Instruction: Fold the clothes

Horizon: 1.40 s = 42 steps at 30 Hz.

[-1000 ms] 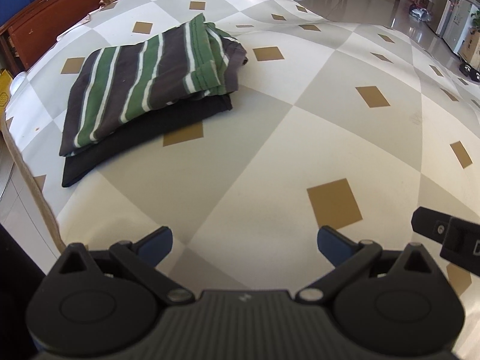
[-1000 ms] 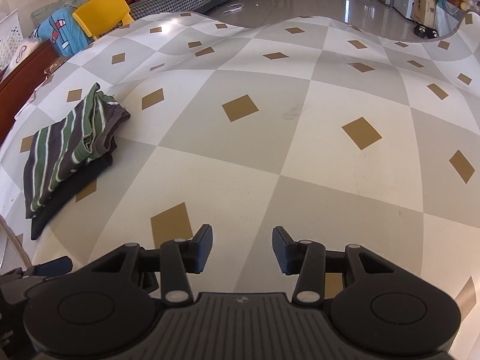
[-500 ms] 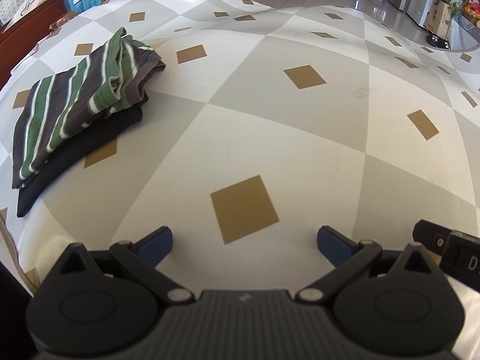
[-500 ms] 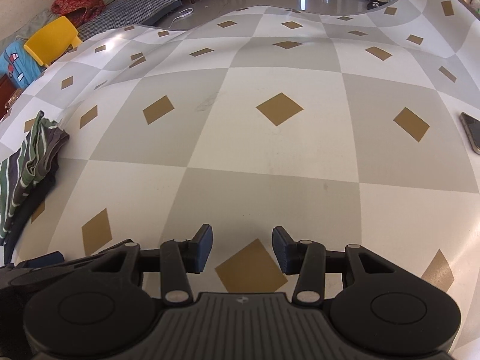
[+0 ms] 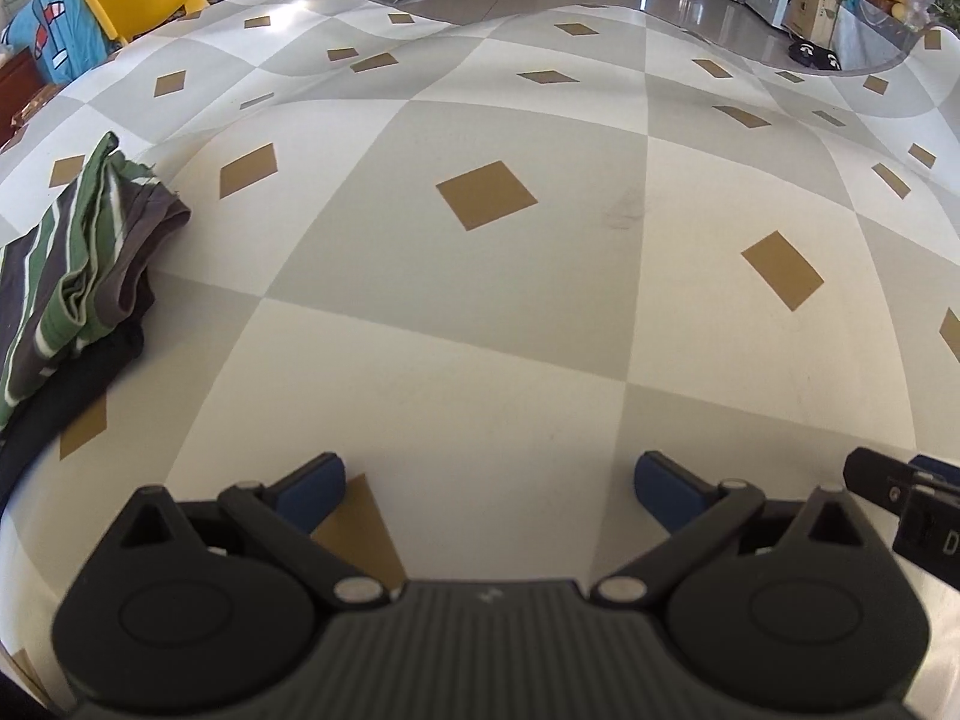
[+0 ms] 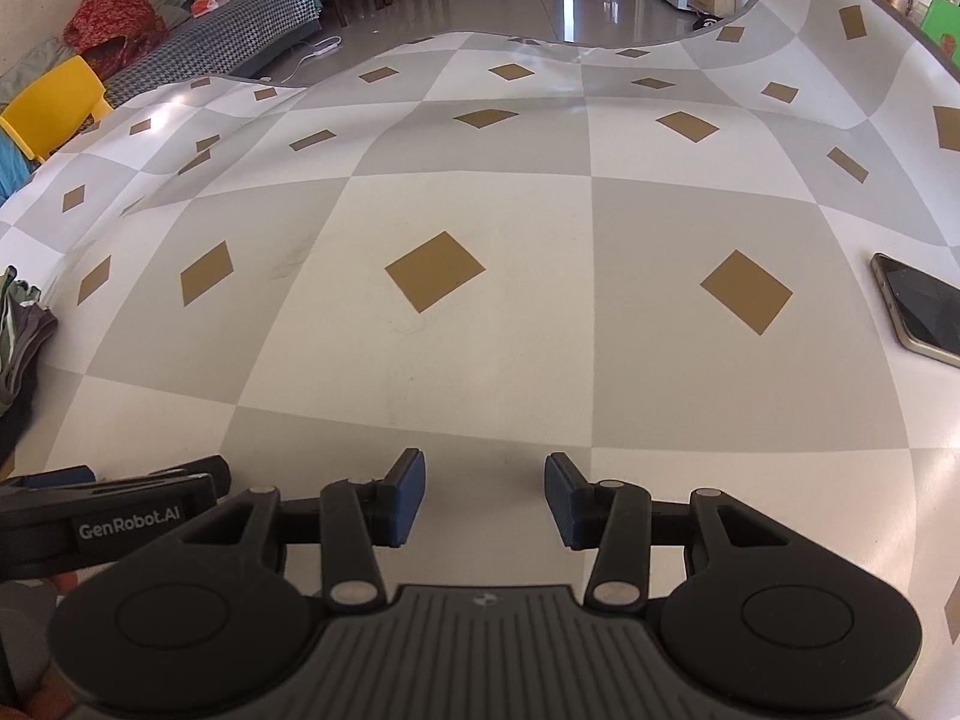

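We are holding the left gripper [image 5: 489, 489] w/ jaws spread wide, gripping nothing, over the checked tablecloth [image 5: 480, 324]. The right gripper [image 6: 485, 495] is hovering part-spread, also empty. The folded striped shirt [image 5: 72, 264] is lying on a dark garment [image 5: 72, 384], far left of both grippers. A phone [image 6: 921, 309] is resting at the right gripper's far right.

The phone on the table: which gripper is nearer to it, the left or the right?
Right. The phone lies ahead and to the right of the right gripper. The left gripper sits further left, beside the folded striped shirt; its view misses the phone.
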Available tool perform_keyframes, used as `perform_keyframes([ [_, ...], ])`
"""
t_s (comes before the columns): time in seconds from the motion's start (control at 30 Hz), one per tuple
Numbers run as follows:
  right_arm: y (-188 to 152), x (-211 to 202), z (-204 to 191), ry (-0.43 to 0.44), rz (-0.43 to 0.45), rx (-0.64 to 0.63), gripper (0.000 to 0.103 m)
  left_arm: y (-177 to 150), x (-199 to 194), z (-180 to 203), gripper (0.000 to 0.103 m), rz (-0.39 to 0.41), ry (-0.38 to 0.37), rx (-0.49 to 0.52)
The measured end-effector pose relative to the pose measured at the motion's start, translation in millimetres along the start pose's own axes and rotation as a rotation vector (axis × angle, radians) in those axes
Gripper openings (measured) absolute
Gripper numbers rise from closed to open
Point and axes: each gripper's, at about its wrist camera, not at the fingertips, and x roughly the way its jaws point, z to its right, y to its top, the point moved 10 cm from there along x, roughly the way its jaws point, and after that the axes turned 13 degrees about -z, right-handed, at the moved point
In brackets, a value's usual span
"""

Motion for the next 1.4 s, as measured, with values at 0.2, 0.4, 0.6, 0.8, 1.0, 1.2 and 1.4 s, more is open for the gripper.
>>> perform_keyframes([
  [0.2, 24, 7, 18, 0.017, 0.025, 0.07, 0.044, 21, 6, 12, 0.103, 0.024, -0.026, 0.07],
  [0.4, 49, 17, 27, -0.026, 0.092, 0.032, 0.047, 42, 13, 23, 0.103, 0.059, -0.041, 0.111],
  [0.6, 72, 27, 30, -0.041, 0.141, 0.041, 0.051, 65, 20, 30, 0.103, 0.087, -0.046, 0.122],
  [0.8, 91, 36, 33, -0.077, 0.198, 0.026, 0.051, 80, 26, 33, 0.103, 0.118, -0.05, 0.129],
  [1.0, 105, 41, 43, -0.114, 0.248, 0.05, 0.051, 93, 29, 37, 0.103, 0.15, -0.055, 0.139],
  [1.2, 115, 44, 64, -0.184, 0.306, 0.1, 0.051, 102, 32, 41, 0.103, 0.197, -0.059, 0.144],
  [1.4, 120, 45, 79, -0.193, 0.357, 0.141, 0.052, 110, 35, 45, 0.103, 0.236, -0.065, 0.15],
])
